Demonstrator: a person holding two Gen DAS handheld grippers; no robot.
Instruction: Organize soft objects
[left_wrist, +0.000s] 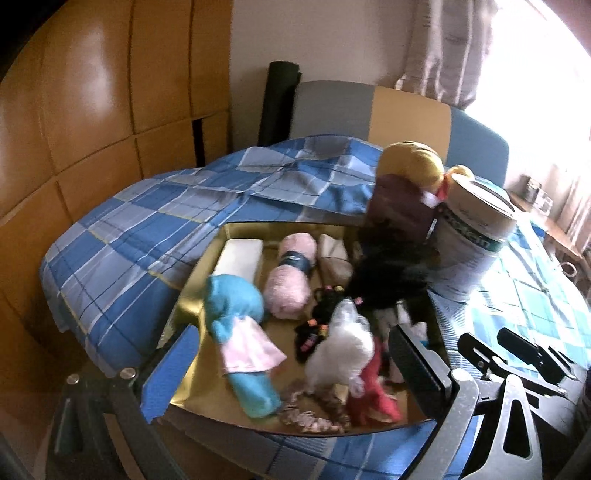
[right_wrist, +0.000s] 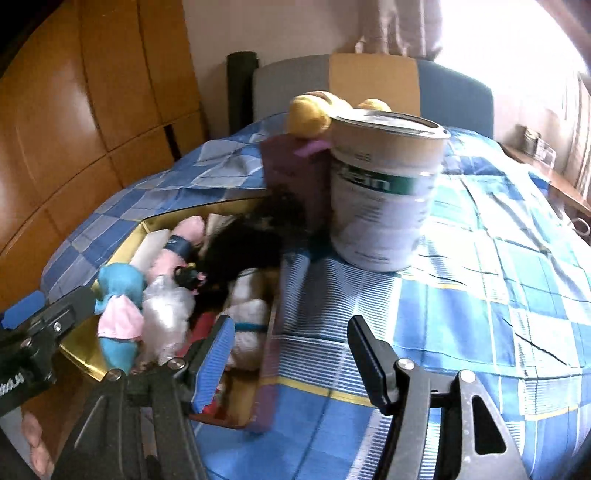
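Left gripper (left_wrist: 291, 365) and right gripper (right_wrist: 291, 350): both spread, nothing held. Tray (left_wrist: 192, 295): kept on the bed, soft items gathered inside, namely blue doll (left_wrist: 236, 332), white plush (left_wrist: 343, 350), pink yarn (left_wrist: 290, 280). Can (right_wrist: 384, 192): stood upright just beyond the tray.

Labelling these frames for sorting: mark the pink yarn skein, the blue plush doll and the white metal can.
pink yarn skein (left_wrist: 291, 275), left wrist view, dark paper band.
blue plush doll (left_wrist: 232, 302), left wrist view, head.
white metal can (right_wrist: 384, 206), right wrist view, label side.
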